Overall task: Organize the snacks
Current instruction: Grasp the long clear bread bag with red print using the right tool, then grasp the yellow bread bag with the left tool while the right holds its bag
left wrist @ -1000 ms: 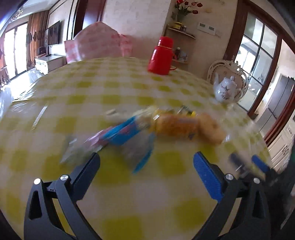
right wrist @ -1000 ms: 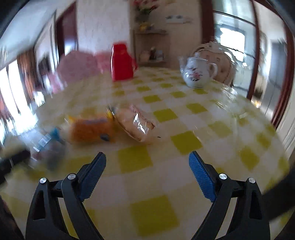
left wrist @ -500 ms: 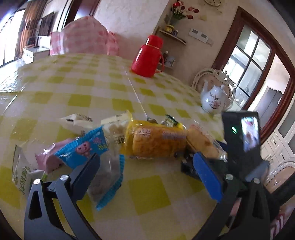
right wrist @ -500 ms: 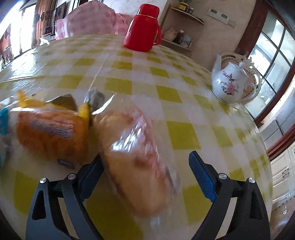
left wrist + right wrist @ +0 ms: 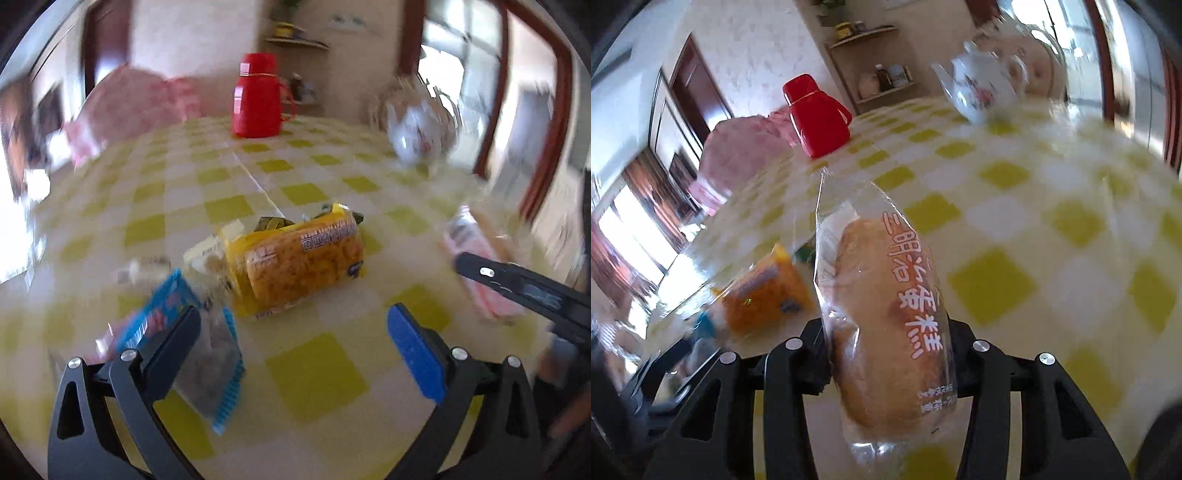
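While half a second ago the clear-wrapped sandwich cake (image 5: 886, 325) lay loose on the tabletop (image 5: 1015, 229) between wide-open jaws, the right gripper (image 5: 890, 350) now has it pinched, its jaws closing narrow onto the lower half of the packet. The wrapper stands up out of the grip, its sealed top end pointing toward the red flask (image 5: 816, 118); in the left wrist view the same packet shows only as a pink-white blur at the right, behind the right gripper's dark arm, so whether it has cleared the tabletop I cannot tell. I judge that the first snack is secured and that carrying it to its place is the step in hand.

The left gripper (image 5: 295, 332) has shifted across the pile: its jaws stand wide and hold nothing, with the blue-edged packet (image 5: 207, 354) just beside the left jaw and the yellow cake packet (image 5: 295, 262) lying ahead between them, on the tabletop. That packet looks like the likely next pick.

White characters run down the held wrapper, reading 三明治蛋糕, with smaller print below them too fine to make out. The yellow packet carries a line of characters along its top edge and a small label patch, both too blurred to read. A white floral teapot (image 5: 982, 81) stands far back.
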### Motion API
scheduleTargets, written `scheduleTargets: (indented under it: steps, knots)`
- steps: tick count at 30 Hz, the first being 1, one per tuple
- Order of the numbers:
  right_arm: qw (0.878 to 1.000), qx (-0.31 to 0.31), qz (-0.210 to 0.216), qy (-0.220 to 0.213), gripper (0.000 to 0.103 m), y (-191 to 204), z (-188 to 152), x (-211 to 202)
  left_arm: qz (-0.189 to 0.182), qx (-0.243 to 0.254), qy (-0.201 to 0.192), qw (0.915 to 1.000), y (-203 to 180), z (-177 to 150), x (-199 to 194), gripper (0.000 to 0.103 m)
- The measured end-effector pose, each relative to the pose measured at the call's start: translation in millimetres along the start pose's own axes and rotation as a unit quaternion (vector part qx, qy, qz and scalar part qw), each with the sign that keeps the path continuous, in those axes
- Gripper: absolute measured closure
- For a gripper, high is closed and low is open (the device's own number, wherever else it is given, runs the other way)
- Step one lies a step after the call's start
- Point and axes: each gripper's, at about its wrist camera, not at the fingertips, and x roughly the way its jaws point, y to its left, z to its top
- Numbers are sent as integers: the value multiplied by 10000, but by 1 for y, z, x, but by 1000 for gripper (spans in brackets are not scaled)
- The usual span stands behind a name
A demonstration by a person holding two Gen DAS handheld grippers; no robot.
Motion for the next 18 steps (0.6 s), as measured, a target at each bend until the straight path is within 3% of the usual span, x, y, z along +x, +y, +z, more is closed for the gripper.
scheduleTargets:
  steps: [3,8,12,16,18]
  knots:
    - [10000,66,22,23,57,5,-2,-3,117,862,326,9957,-7,16,20,2]
    - [9995,282,146,-38,57,0,2,-11,94,1495,712,9862,-7,36,59,2]
    - [9989,409,207,4,57,-6,2,-11,-333,1771,1065,9779,-20,35,77,2]
    - [9981,546,282,-20,57,-9,3,-15,-1275,1978,1425,9614,-33,24,60,2]
    - [9979,582,283,-94,57,-10,4,-21,-1384,1752,1309,9659,-27,33,49,2]
